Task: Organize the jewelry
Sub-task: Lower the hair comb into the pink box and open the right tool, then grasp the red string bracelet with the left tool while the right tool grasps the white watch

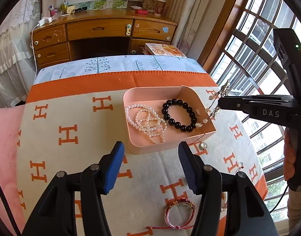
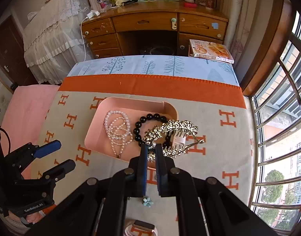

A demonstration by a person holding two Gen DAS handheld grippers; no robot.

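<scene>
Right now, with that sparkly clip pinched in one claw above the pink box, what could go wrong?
The right gripper pinches the silver hair clip only at its spring end, so it might swing or slip out. If dropped, it may miss the pink tray or land on the black bead bracelet, and its teeth could snag the pearl strands. The open left gripper hangs near the tray and could nudge it.

l gripper (image 1: 151, 165) agape, r gripper (image 2: 151, 153) clamped
</scene>
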